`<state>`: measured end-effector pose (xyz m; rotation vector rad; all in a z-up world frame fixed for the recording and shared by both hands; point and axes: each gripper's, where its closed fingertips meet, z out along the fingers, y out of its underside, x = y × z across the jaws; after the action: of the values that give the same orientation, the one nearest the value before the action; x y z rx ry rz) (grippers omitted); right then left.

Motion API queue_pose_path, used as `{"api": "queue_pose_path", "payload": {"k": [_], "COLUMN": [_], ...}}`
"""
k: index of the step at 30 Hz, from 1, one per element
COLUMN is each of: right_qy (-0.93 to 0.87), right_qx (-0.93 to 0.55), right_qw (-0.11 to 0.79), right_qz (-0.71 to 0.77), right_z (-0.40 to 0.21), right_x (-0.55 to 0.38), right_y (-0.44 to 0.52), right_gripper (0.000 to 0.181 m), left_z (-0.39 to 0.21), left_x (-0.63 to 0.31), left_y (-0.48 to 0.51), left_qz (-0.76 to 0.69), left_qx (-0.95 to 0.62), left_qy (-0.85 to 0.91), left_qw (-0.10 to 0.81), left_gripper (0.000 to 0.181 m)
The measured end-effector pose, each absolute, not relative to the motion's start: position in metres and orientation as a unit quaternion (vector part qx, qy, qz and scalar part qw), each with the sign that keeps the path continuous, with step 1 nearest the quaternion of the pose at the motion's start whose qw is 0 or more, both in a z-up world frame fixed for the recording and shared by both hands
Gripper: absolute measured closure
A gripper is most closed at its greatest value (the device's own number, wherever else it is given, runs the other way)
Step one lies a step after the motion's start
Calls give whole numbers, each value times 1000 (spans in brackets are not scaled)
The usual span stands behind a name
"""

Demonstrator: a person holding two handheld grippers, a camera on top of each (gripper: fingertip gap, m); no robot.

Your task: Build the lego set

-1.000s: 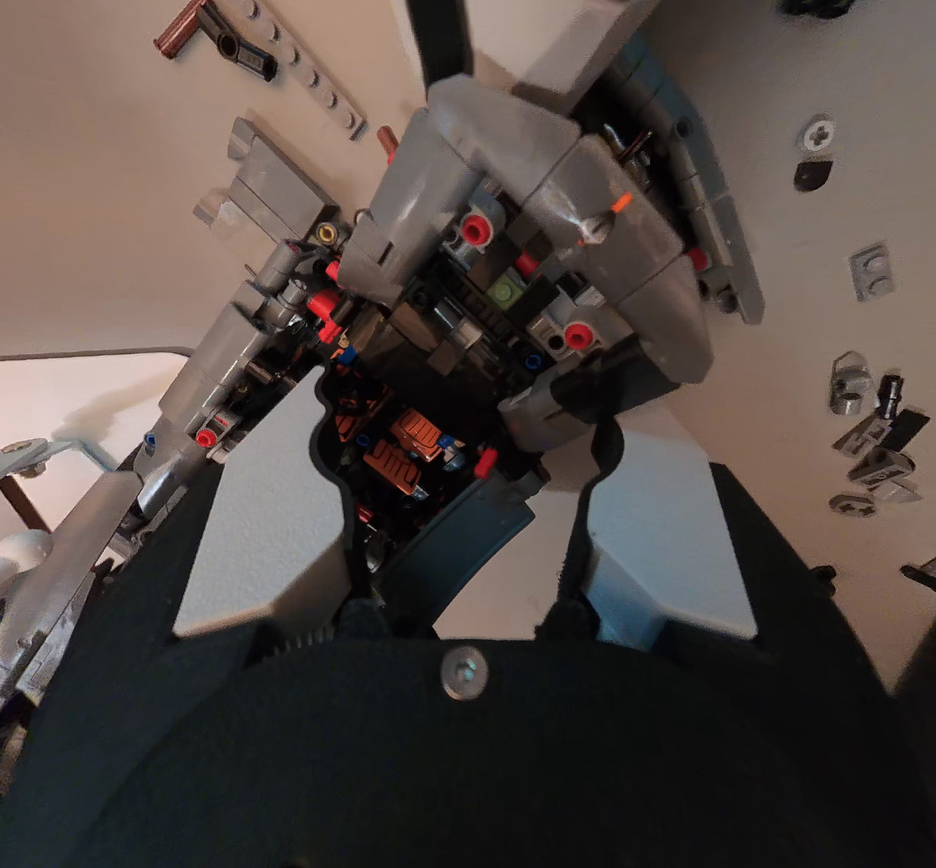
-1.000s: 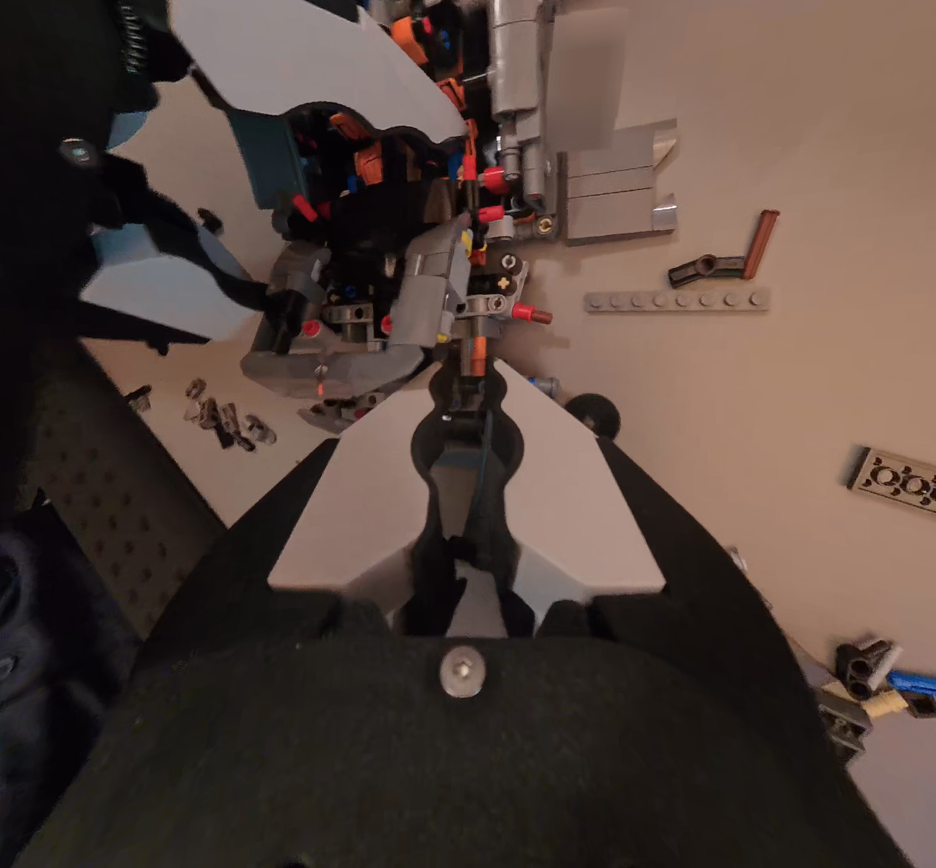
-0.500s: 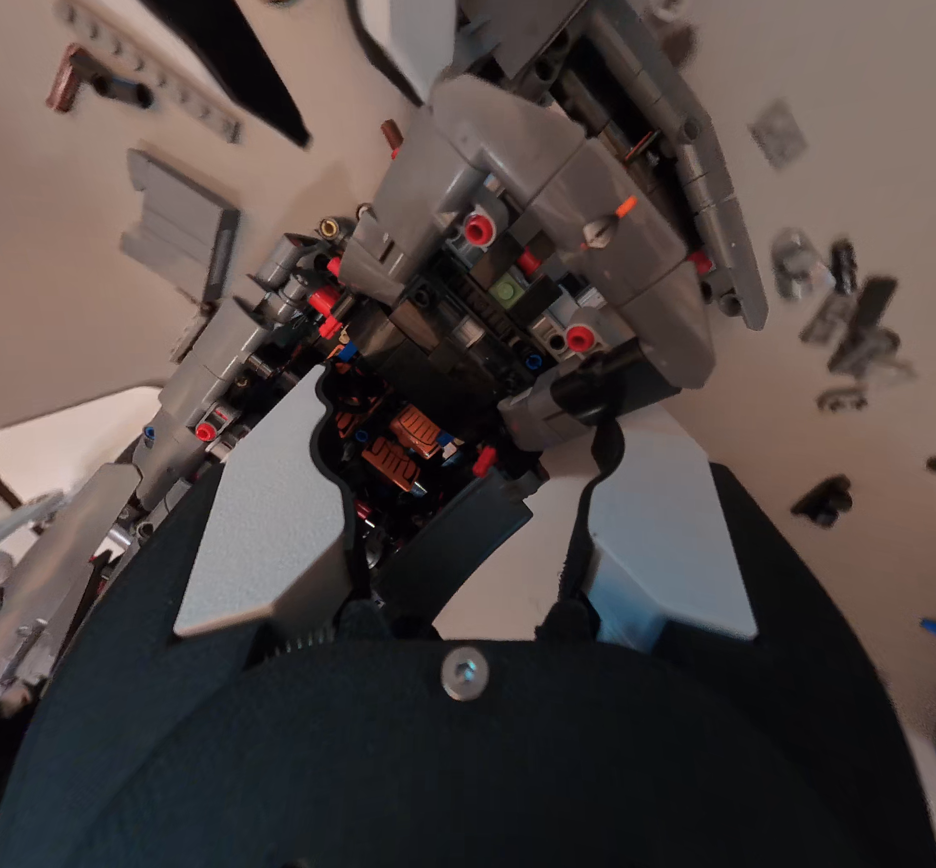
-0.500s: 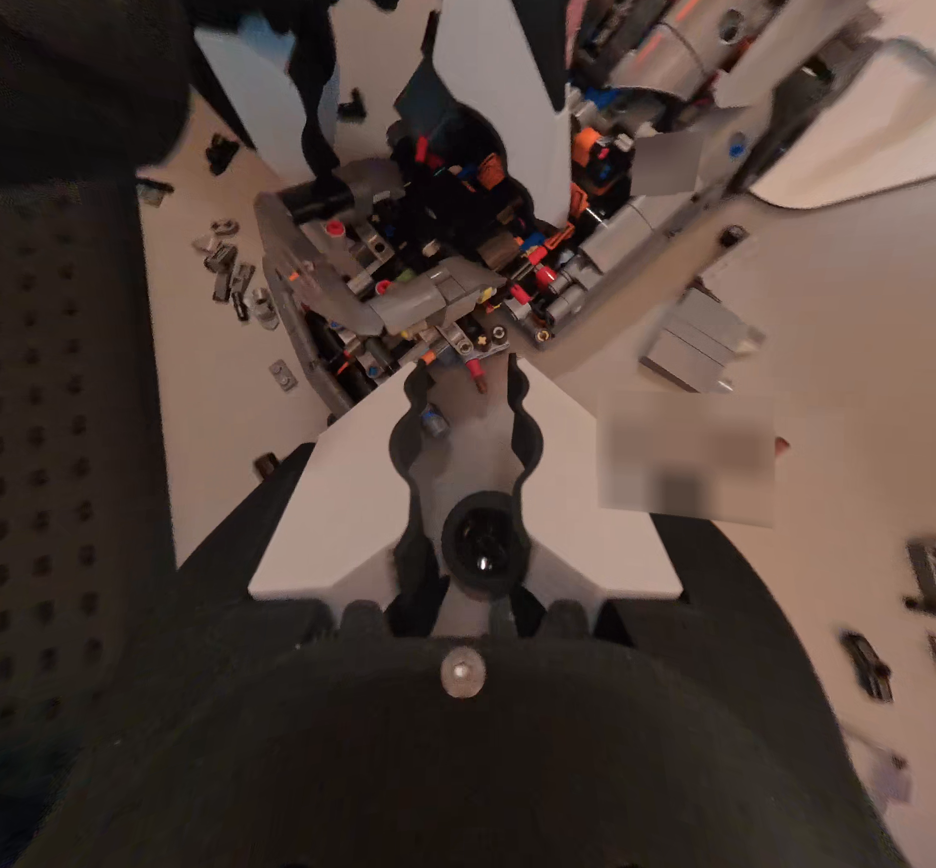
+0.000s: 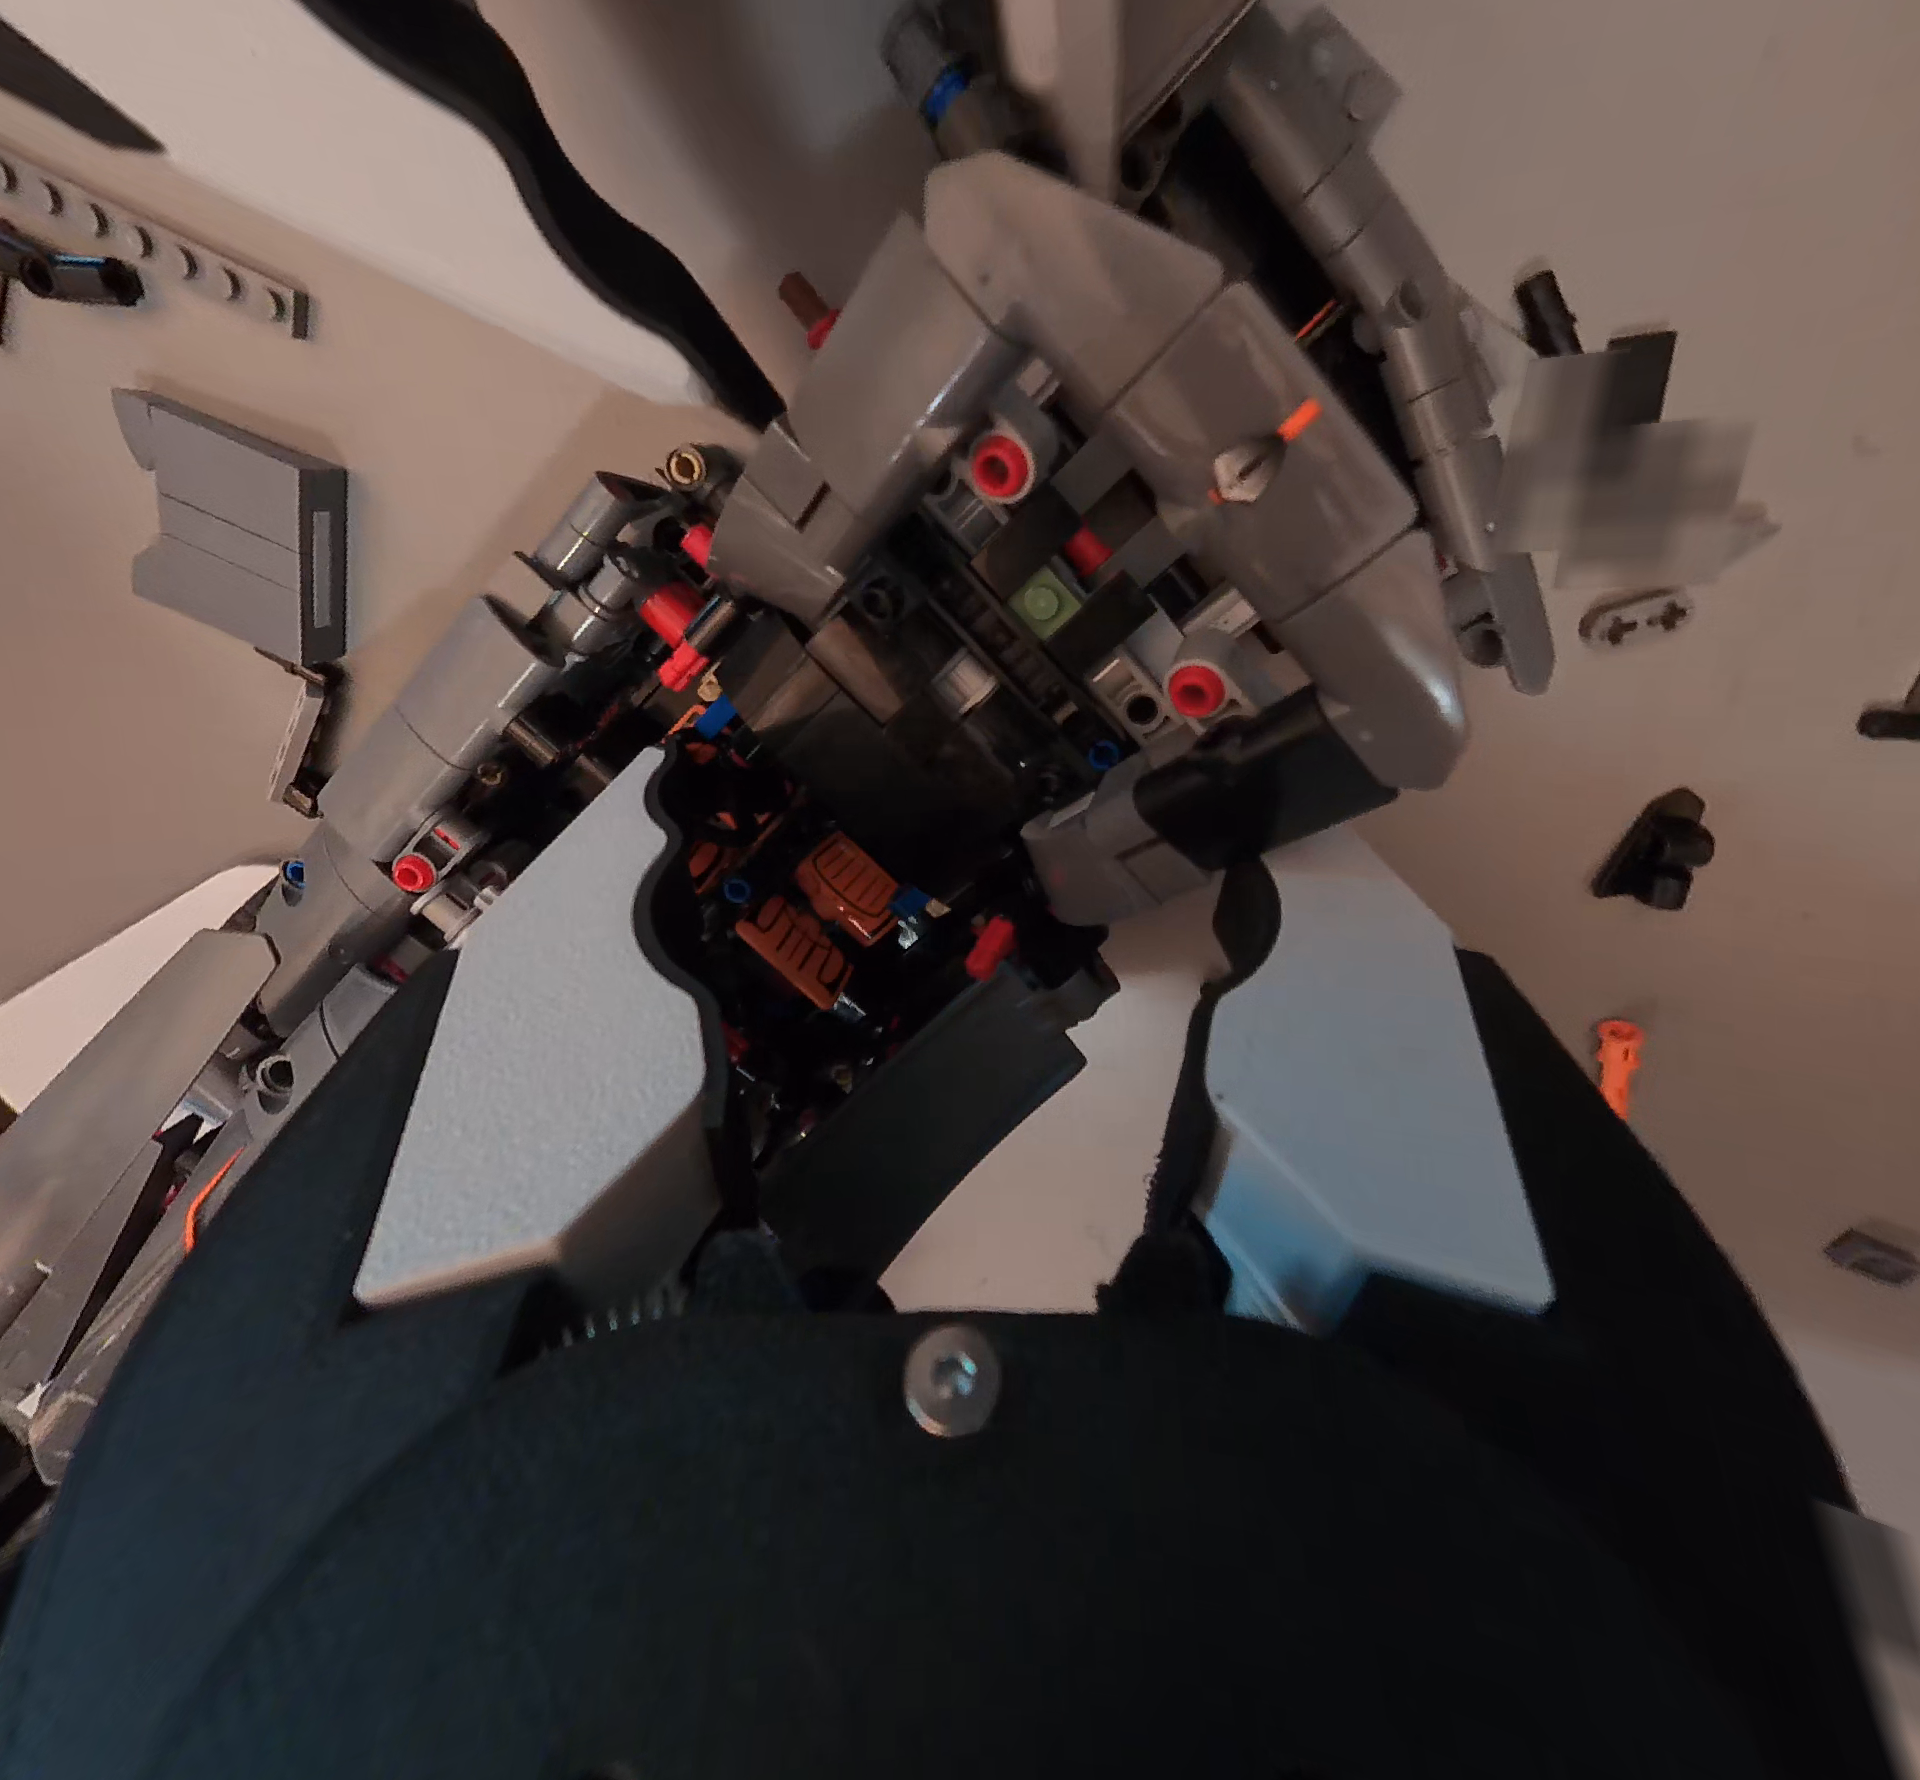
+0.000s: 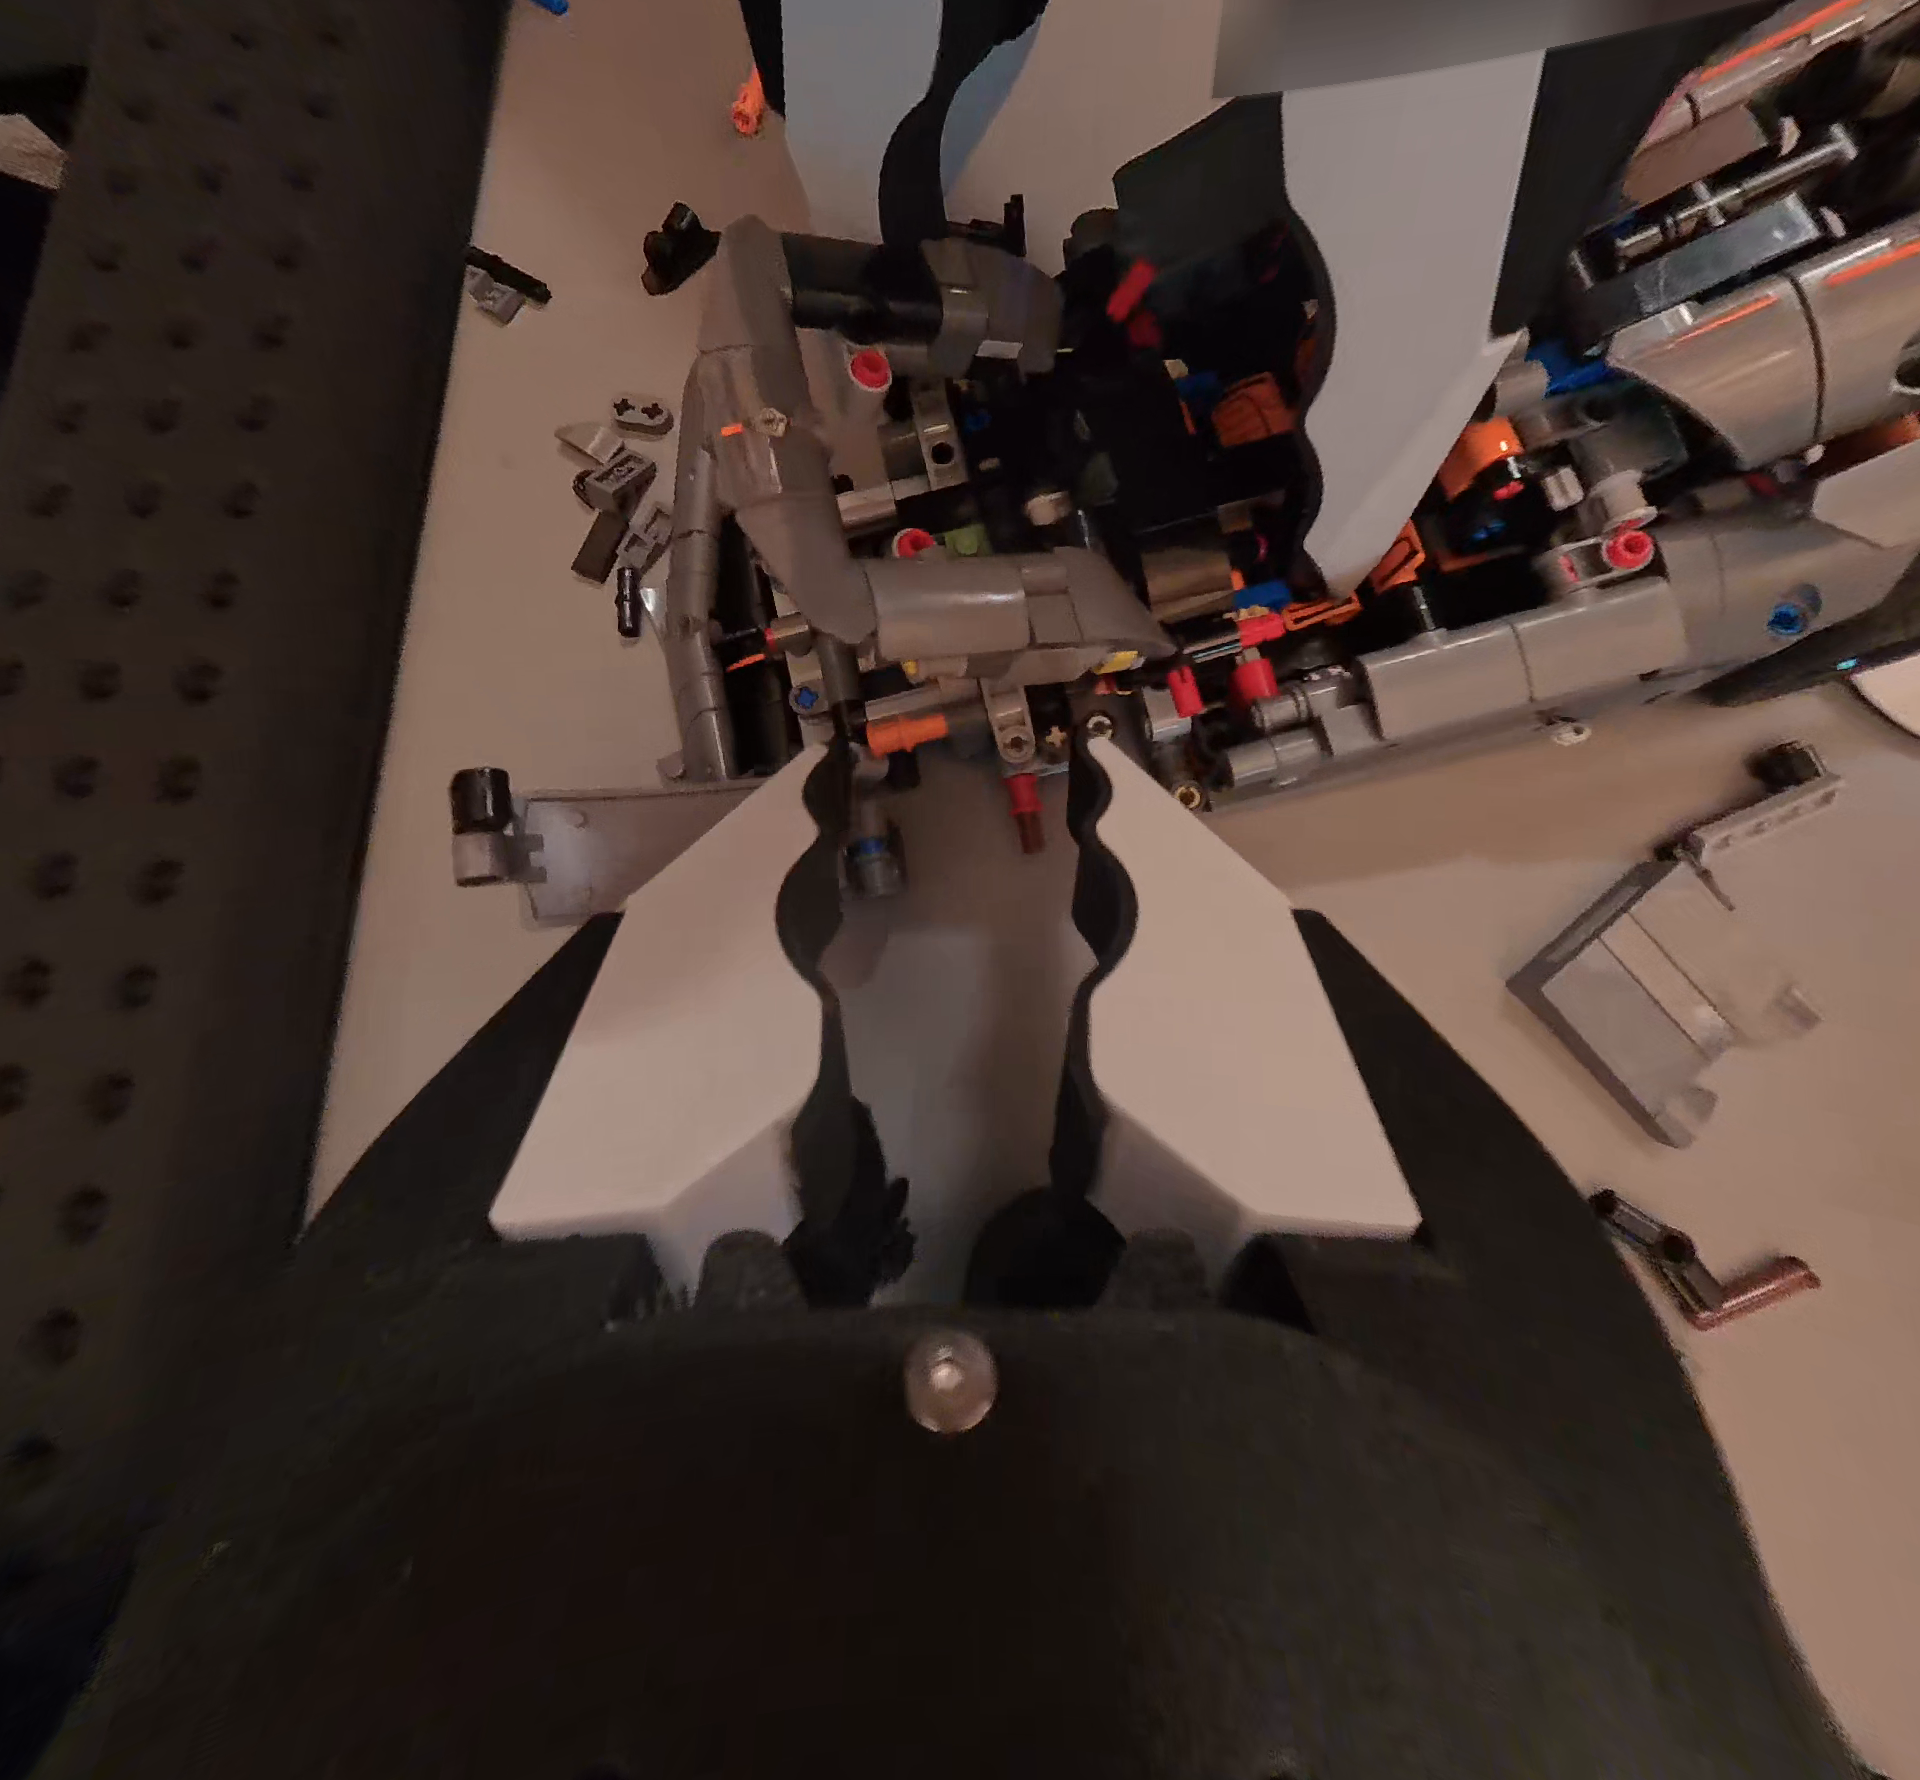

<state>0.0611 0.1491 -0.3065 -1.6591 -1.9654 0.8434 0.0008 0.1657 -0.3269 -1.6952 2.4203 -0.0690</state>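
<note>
— What is the left claw (image 5: pixel 935 857) doing?

— It is clamped on the lego model (image 5: pixel 1091 483). The model sits right between its two white fingers (image 5: pixel 540 1055), and both black pads press on it. The gray, rounded part of the model sticks out past the fingertips. A long gray part runs off to the claw's left.

— And the right claw (image 6: pixel 956 764)?

— Its fingers are apart, and nothing is pinched between them. The tips are right at the near edge of the model. In the gap between the tips, a red pin with a brown end (image 6: pixel 1029 811) pokes out of the model toward the claw. A small gray peg with a blue ring (image 6: pixel 873 857) is there too, by the left finger. I cannot tell if that finger touches it.

— What is around the right claw?

— To its left lies a black mat with lots of dots (image 6: pixel 208 587). Between the mat and the model is a little pile of small gray and black pieces (image 6: pixel 623 473). Just beside the left finger lies a flat gray piece with a black roller (image 6: pixel 488 826) on its end. To the right, on the tan table (image 6: pixel 1403 857), lies a clear gray panel (image 6: pixel 1642 1003). Nearer, still on the right, is a bent black and brown piece (image 6: pixel 1714 1283).

— Anything near the left claw?

— Far off to its left is a long gray strip with bumps (image 5: pixel 187 265), and a gray wedge (image 5: pixel 239 535) is closer. To its right lie an orange pin (image 5: pixel 1619 1065) and a small black piece (image 5: pixel 1652 857) — both well apart from the model.
</note>
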Motion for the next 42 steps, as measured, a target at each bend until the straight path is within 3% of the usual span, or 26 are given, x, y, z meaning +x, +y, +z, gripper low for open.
{"api": "queue_pose_path", "payload": {"k": [12,22,42], "right_qy": [-717,-705,-692], "right_qx": [-595,-616,-625], "right_qw": [225,228,227], "right_qz": [284,266,280], "right_z": [-311,-311,-312], "right_x": [52,54,52], "right_y": [146,153,151], "right_gripper": [124,137,146], "left_z": [-325,-326,-331], "left_x": [-1,1,7], "left_y": [161,163,172], "left_qz": [-27,-23,-15], "left_qx": [-565,-567,-563], "left_qy": [819,818,821], "left_qw": [95,94,92], "left_gripper": [81,81,80]}}
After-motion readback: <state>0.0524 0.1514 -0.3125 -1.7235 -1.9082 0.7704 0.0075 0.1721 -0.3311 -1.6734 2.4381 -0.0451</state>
